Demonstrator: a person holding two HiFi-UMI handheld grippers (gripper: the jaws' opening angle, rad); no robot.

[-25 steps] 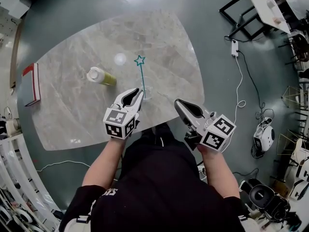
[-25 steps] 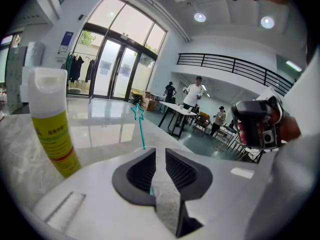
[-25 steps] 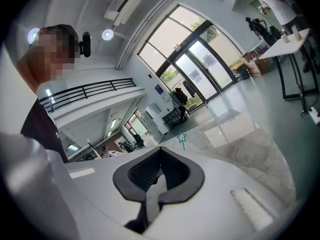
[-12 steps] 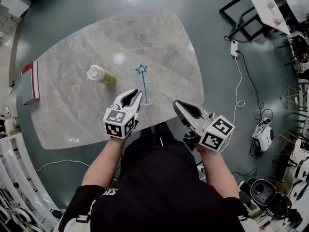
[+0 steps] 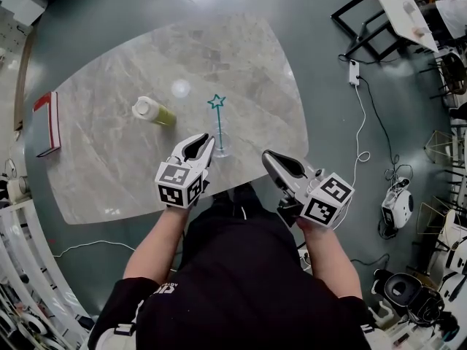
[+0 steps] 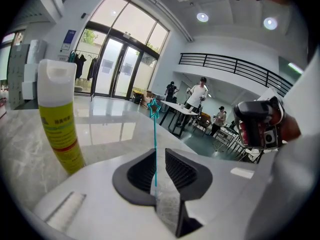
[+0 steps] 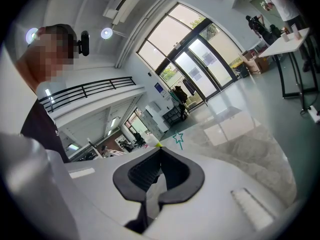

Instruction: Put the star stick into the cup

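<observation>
Table (image 5: 109,122): L gripper (image 5: 210,141) level beside cup (image 5: 221,150)

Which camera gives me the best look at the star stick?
The left gripper view: the star stick stands close up, star and shaft both clear, seen through the gap between the fingers. The head view shows it small, upright in the cup. The right gripper view catches only its tiny star, far off.

It was a big open lab hall: a marble tabletop (image 5: 241,57) stood on a glossy grey floor (image 5: 321,71), with tall glass doors (image 6: 117,66), a railed mezzanine (image 6: 235,66), people (image 6: 199,94) at work tables, trailing cables (image 5: 363,115) and a small white machine (image 5: 398,203)
</observation>
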